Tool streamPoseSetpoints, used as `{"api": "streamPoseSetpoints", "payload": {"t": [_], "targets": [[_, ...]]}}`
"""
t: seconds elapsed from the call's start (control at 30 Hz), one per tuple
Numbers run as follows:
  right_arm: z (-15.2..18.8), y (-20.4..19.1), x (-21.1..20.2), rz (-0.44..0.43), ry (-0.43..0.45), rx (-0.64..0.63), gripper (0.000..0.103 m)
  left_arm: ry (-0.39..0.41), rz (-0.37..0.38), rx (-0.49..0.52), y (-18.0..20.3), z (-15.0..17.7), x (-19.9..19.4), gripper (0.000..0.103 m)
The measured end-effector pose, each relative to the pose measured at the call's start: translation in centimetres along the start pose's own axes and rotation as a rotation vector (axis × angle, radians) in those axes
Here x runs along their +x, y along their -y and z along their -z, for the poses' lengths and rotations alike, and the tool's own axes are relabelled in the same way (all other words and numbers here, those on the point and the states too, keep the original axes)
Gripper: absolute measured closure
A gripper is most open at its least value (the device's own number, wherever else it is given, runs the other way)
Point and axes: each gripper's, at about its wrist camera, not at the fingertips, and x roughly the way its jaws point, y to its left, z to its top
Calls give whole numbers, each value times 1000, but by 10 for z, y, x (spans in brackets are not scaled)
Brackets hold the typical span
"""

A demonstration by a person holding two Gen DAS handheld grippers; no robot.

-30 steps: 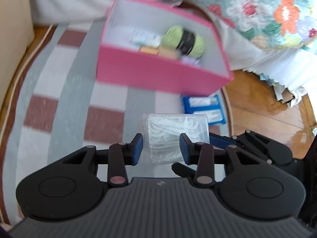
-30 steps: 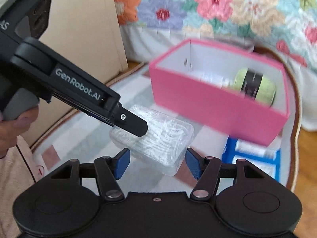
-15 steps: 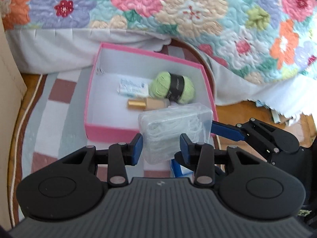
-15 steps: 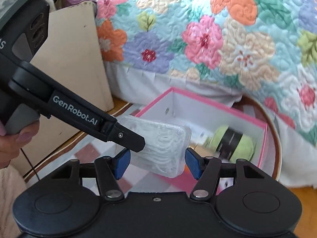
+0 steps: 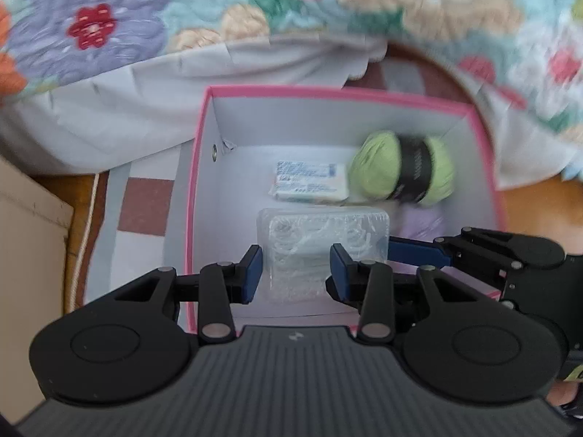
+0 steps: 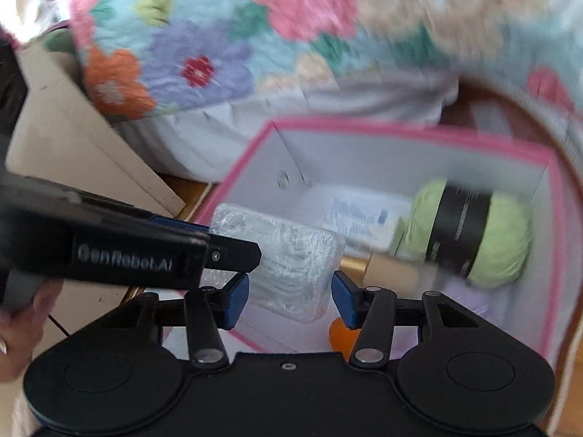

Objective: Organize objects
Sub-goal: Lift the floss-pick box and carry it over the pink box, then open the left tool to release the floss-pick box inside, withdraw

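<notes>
A clear packet (image 5: 320, 233) of white loops hangs over the near part of the pink box (image 5: 328, 93), just above its white floor. My left gripper (image 5: 295, 273) is shut on the packet's near end. In the right wrist view the packet (image 6: 291, 255) lies between the pads of my right gripper (image 6: 289, 302), whose jaws are closing and meet its sides. One blue finger (image 5: 415, 253) of the right gripper touches the packet's right edge. The left gripper (image 6: 231, 240) reaches in from the left.
Inside the box (image 6: 400, 133) lie a green yarn ball (image 5: 382, 171), a white printed packet (image 5: 309, 182), a gold-capped tube (image 6: 386, 267) and something orange (image 6: 340, 335). A floral quilt (image 5: 255, 7) hangs behind. A beige panel (image 5: 29, 255) stands left, on a striped rug (image 5: 145, 200).
Both grippers carried the packet from above the rug, past the box's near wall, to over its inside. The right pads have drawn in against the packet.
</notes>
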Motion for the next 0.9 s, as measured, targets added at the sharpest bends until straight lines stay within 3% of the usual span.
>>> {"api": "streamPoseSetpoints", "payload": {"t": [0.2, 0.47, 0.67, 0.9], "targets": [[11, 20, 28, -27, -42, 109, 47, -79, -60, 74, 11, -5, 29, 65], [15, 26, 42, -57, -100, 129, 48, -102, -56, 33, 5, 2, 41, 68], [15, 32, 45, -50, -100, 137, 55, -97, -86, 43, 10, -1, 47, 68], [5, 21, 61, 11, -149, 83, 66, -119, -103, -27, -7, -1, 60, 69]]}}
